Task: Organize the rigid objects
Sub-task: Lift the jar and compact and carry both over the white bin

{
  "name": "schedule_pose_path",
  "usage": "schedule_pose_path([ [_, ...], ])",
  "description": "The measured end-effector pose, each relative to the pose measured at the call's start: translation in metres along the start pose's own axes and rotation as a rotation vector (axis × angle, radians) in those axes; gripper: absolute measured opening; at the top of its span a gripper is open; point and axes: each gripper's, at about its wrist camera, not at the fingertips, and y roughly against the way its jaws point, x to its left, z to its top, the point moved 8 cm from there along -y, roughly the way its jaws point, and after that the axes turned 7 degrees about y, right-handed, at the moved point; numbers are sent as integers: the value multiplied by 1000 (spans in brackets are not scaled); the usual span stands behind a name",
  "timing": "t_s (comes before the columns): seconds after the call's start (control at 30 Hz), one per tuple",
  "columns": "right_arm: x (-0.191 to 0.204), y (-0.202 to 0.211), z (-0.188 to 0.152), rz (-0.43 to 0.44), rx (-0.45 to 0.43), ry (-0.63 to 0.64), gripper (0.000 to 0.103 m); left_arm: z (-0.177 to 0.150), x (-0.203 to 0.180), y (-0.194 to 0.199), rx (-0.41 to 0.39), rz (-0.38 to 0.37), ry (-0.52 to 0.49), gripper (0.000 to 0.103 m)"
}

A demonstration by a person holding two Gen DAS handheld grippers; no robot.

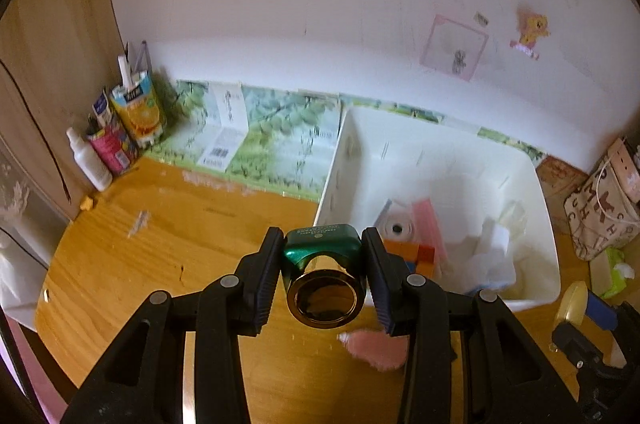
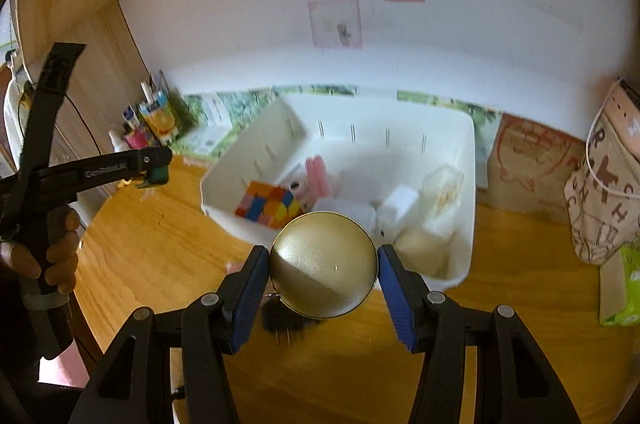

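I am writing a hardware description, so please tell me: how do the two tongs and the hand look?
Both tongs, left tongs and right tongs, have black plastic linkage arms with round silver rivets and blue ribbed pads. Seen from the right wrist, the left unit has a black pistol handle with white lettering that looks like "GenRobot.AI" and a black strap. The bare hand gripping it shows no sleeve.

We see a wooden desk (image 1: 132,256) carrying a white bin (image 1: 536,248), a spray bottle (image 1: 90,160), cartons (image 1: 138,116) and a lettered bag (image 2: 604,192).
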Motion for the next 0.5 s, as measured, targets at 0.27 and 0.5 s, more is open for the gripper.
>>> schedule_pose_path([
  [0.27,-8,-11,19,-22,-81,3,56,17,-14,-18,-15,-29,-17,44],
  [0.5,-17,-33,26,-60,-119,36,56,24,-26,-41,0,-32,-15,43],
])
